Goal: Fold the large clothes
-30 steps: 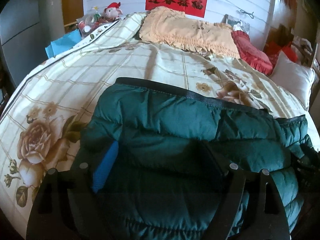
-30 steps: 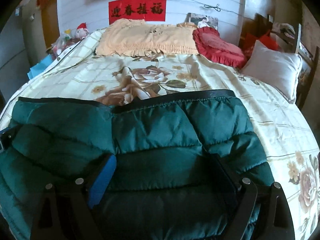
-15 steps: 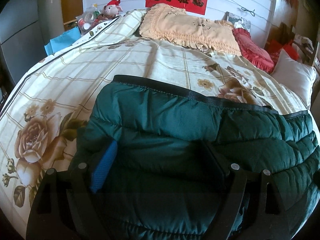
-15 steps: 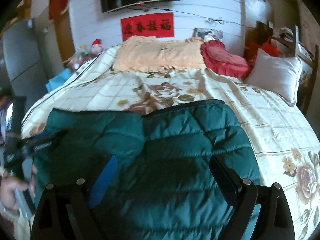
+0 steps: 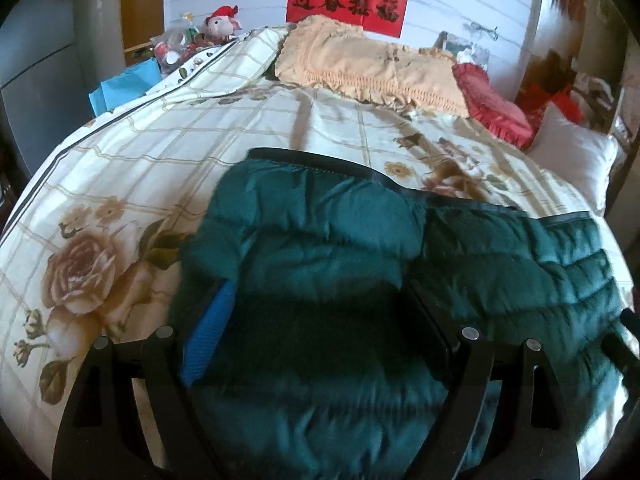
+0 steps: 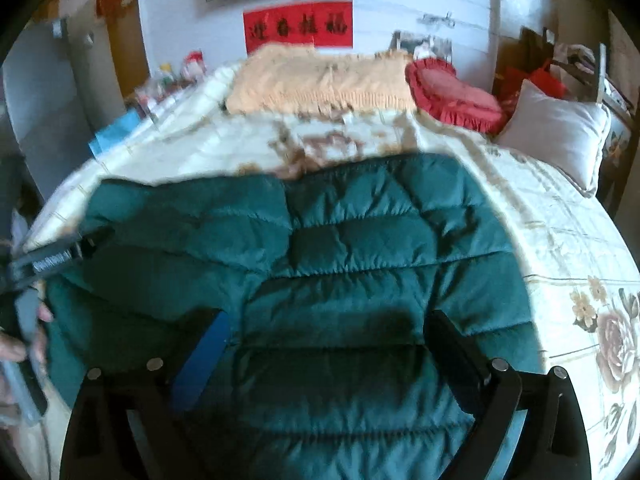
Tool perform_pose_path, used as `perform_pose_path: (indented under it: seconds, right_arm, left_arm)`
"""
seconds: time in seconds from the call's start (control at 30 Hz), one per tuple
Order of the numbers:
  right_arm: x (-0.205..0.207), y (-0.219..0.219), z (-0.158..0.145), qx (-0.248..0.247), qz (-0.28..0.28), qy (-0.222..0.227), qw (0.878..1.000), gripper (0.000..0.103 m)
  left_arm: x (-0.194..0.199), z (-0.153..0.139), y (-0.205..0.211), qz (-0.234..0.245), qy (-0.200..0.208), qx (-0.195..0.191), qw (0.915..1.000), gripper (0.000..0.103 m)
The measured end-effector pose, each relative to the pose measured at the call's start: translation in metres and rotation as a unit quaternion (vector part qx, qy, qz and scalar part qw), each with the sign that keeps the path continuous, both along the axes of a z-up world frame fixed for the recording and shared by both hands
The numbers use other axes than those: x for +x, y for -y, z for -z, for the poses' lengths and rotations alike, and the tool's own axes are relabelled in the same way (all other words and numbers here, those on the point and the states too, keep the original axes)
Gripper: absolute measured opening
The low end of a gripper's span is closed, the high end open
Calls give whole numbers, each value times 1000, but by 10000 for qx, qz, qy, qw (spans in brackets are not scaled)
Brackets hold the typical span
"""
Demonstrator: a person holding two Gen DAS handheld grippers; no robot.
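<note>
A dark green quilted puffer jacket [image 5: 320, 248] lies folded on the floral bedspread [image 5: 132, 168], its black hem band toward the pillows. It also fills the right wrist view [image 6: 360, 240]. My left gripper [image 5: 316, 304] is open above the jacket's near left part, jaws spread wide, holding nothing. My right gripper [image 6: 328, 328] is open above the jacket's near right part, also empty. The left gripper and the hand holding it show at the left edge of the right wrist view [image 6: 48, 260].
A peach pillow [image 5: 368, 68], a red cushion [image 5: 496, 108] and a white pillow [image 5: 572, 152] lie at the head of the bed. Toys and clutter [image 5: 188, 40] sit at the far left corner. A blue bag [image 5: 124, 88] stands beside the bed.
Both grippers have lifted and drawn back from the jacket. The right wrist view has risen, showing more of the wall. The jacket stays folded on the bed.
</note>
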State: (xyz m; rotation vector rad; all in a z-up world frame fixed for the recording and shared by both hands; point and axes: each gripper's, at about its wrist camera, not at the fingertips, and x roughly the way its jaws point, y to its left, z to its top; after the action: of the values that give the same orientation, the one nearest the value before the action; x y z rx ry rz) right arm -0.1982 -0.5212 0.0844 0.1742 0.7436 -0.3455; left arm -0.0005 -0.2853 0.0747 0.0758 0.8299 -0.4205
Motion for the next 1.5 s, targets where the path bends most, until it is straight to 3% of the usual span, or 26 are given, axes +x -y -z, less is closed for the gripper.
perform_pose_path:
  seconds: [0.2,0.3,0.5,0.57,0.73,0.97,1.1,1.33,1.37,1.43,1.5]
  right_arm:
    - [-42,15,-17,306,31,32,9995,102]
    - [-65,34,-14,525,204,52,9984,103]
    - [-92,79,22,1589,731,-90,9846,103]
    - [-97,88,32,1738,868,-51,9809,103]
    - [-98,101,55,2280,763,16,9707,103]
    - [-91,112,73,2882,449,348,9559,103]
    - [-76,107,73,2884,149,350,9568,103]
    - [-54,91,68,2661,143,94,9638,103]
    - [-54,88,66,2613,184,151,9650,101]
    - [-58,78,57,2372,171,242,9710,85]
    - [-60,66,46,2084,157,212,9777,59]
  left_arm:
    - [-33,-17,-50,202,-87,-266,9994,85]
    - [-40,-14,-82,200,-371,-662,9969,85]
    - [-40,16,-115,207,-1215,-1272,9842,85]
    - [-41,28,-119,181,-1454,-1429,9788,85]
    - [-40,50,-120,215,-1893,-1797,9651,85]
    - [-33,57,-110,281,-2021,-1857,9612,95]
    - [-34,57,-97,388,-1857,-1732,9664,102]
    - [-35,56,-82,460,-1847,-1586,9688,102]
    - [-36,55,-83,490,-1842,-1626,9681,96]
    - [-38,51,-82,533,-1776,-1612,9693,85]
    - [-45,40,-82,629,-1592,-1508,9736,67]
